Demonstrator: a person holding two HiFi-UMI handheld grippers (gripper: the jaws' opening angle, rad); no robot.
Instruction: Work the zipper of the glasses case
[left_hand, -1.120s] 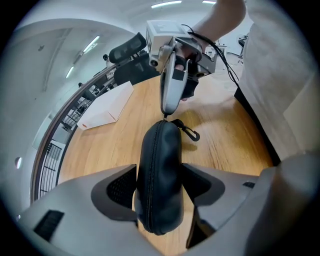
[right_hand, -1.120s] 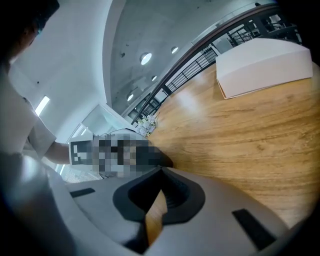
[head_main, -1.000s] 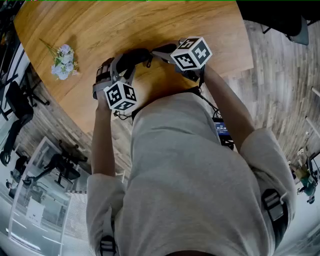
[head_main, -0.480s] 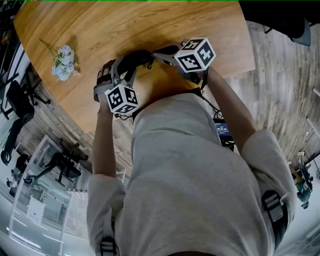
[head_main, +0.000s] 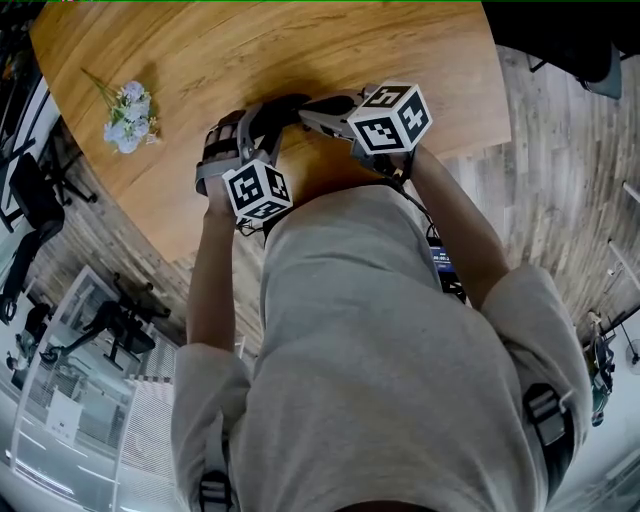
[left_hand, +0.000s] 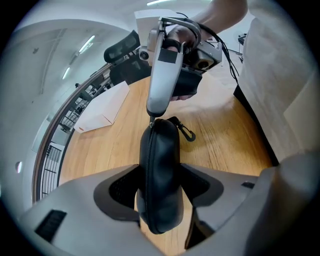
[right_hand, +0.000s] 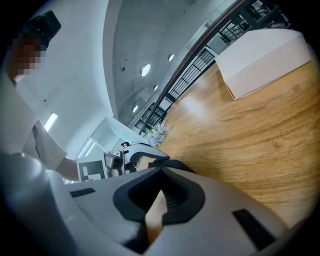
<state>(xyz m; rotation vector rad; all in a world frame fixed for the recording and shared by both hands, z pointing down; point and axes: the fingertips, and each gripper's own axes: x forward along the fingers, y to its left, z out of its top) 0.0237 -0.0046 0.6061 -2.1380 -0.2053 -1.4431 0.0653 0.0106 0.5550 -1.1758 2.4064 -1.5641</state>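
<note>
A black zip-up glasses case (left_hand: 162, 145) stands on end between my left gripper's pads, and my left gripper (left_hand: 160, 171) is shut on its sides. A small carabiner clip (left_hand: 186, 132) hangs off its far end. My right gripper (left_hand: 151, 113) comes in from the far side, shut, its tips pinching the zipper pull at the case's top end. In the head view the case (head_main: 282, 108) lies over the wooden table (head_main: 330, 50), with the left gripper (head_main: 255, 128) below it and the right gripper (head_main: 308, 108) reaching in from the right. The right gripper (right_hand: 161, 171) shows its jaws closed together.
A small bunch of pale flowers (head_main: 127, 112) lies at the table's left. A white box (left_hand: 102, 107) sits further out on the table, also seen as the white box (right_hand: 260, 55). The table's near edge runs just under my arms.
Both grippers and the case have shifted slightly away from the person's body and to the right across the table. The right gripper has lifted a little.
</note>
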